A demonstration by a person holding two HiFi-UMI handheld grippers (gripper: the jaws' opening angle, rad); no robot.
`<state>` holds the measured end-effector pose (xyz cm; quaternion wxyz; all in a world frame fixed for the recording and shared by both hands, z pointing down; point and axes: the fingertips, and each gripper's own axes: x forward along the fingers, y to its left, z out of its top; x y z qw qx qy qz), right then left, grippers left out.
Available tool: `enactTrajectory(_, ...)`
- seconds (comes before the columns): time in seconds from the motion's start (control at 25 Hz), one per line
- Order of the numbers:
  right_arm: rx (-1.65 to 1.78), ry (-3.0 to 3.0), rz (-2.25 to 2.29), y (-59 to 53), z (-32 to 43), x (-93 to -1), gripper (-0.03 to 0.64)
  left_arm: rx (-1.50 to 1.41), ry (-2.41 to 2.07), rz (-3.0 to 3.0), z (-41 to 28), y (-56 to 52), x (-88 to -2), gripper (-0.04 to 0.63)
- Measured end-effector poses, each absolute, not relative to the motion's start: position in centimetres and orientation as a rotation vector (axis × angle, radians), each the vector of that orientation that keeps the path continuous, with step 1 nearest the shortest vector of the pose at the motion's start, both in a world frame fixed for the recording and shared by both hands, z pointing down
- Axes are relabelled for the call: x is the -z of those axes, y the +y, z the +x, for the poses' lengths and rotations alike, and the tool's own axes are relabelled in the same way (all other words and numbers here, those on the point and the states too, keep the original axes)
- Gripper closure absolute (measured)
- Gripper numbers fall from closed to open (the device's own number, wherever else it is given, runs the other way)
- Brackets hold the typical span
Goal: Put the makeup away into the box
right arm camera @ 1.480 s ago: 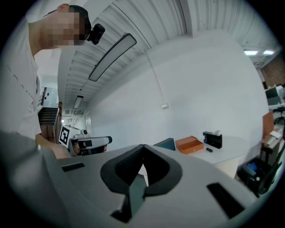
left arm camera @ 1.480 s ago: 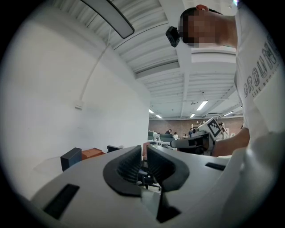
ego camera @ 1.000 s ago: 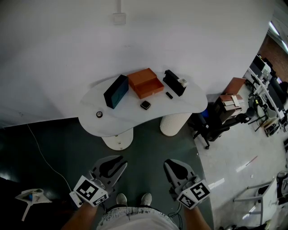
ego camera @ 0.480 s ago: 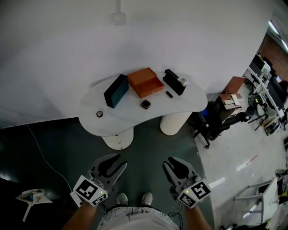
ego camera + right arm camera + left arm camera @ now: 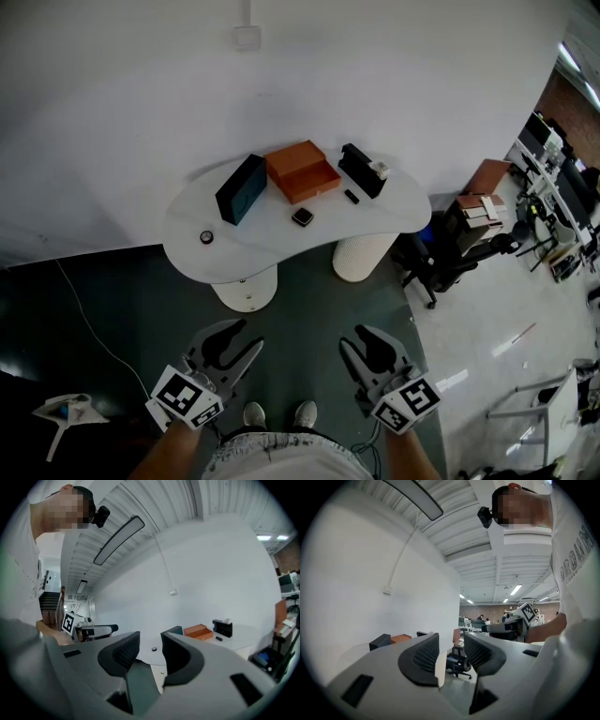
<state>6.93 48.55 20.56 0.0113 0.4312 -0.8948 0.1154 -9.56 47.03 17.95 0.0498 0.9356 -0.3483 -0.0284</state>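
Observation:
A white table (image 5: 267, 246) stands ahead, well beyond both grippers. On it are an open orange box (image 5: 302, 172), a dark teal box (image 5: 241, 189), a black box (image 5: 364, 172), a square compact (image 5: 302, 217), a small black stick (image 5: 352, 197) and a round pot (image 5: 206, 237). My left gripper (image 5: 231, 339) and right gripper (image 5: 367, 343) hang low over the dark floor. Both sets of jaws have just been opening, and nothing is between them. The left gripper (image 5: 451, 644) faces the orange box (image 5: 401, 638) from afar. Past the right gripper (image 5: 150, 651) I see the orange box (image 5: 199, 631).
A black office chair (image 5: 441, 262) and stacked cardboard boxes (image 5: 483, 211) stand right of the table. Two white pedestals (image 5: 246, 289) hold the tabletop. A white object (image 5: 66, 412) and a thin cable lie on the floor at left. The person's shoes (image 5: 278, 414) show between the grippers.
Both grippers' jaws have spread wider apart. Neither hand has shifted, and the things on the table lie as before.

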Motion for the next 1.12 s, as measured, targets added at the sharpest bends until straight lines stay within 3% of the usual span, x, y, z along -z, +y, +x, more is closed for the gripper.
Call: enactTrajectory(1.12,-0.406,-2.826,1.328,49.8,16.5,-22.3,0.431,0.044,-1.202,2.8,-2.8,49.0,-19.1,0.367)
